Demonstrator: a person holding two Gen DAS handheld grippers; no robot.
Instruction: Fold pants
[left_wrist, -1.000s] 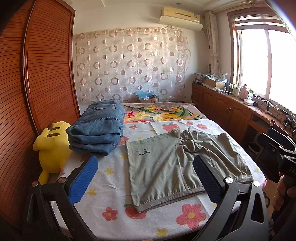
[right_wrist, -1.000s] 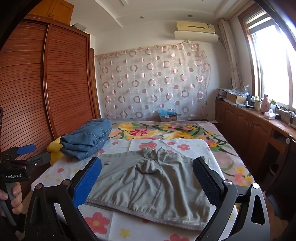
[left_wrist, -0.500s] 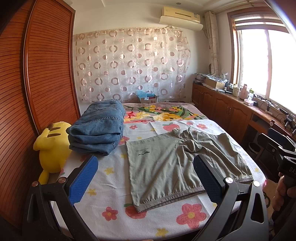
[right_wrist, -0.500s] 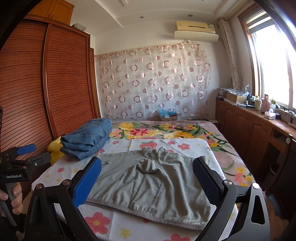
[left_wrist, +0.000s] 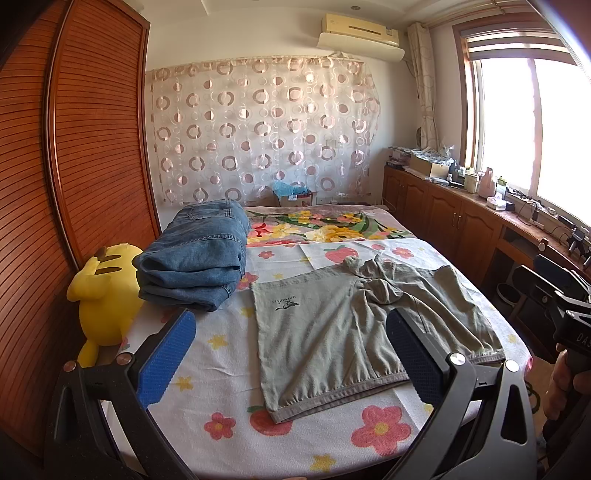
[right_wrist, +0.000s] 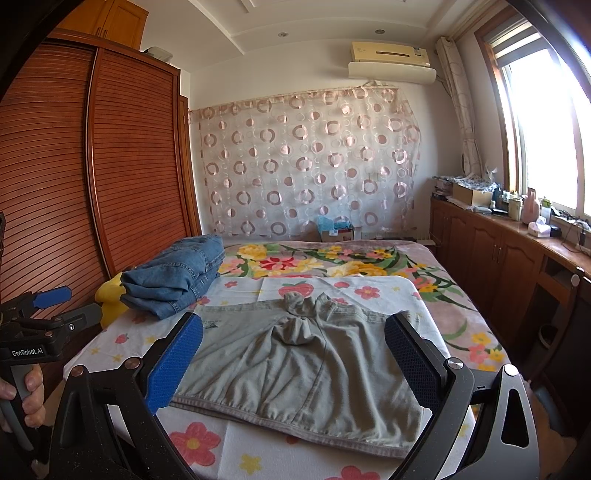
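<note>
Grey-green pants (left_wrist: 343, 328) lie spread flat on the floral bed sheet (left_wrist: 221, 354), waistband toward me, crotch bunched at the far side; they also show in the right wrist view (right_wrist: 295, 365). My left gripper (left_wrist: 291, 354) is open and empty, held back from the bed's near edge, left of the pants' middle. My right gripper (right_wrist: 293, 362) is open and empty, held back from the waistband. Each gripper shows at the edge of the other's view: the left one (right_wrist: 44, 321), the right one (left_wrist: 554, 295).
A stack of folded blue jeans (left_wrist: 199, 266) sits at the bed's left, next to a yellow plush toy (left_wrist: 103, 295). A wooden wardrobe (left_wrist: 74, 166) stands on the left. Low cabinets (left_wrist: 461, 225) with clutter line the right wall under the window.
</note>
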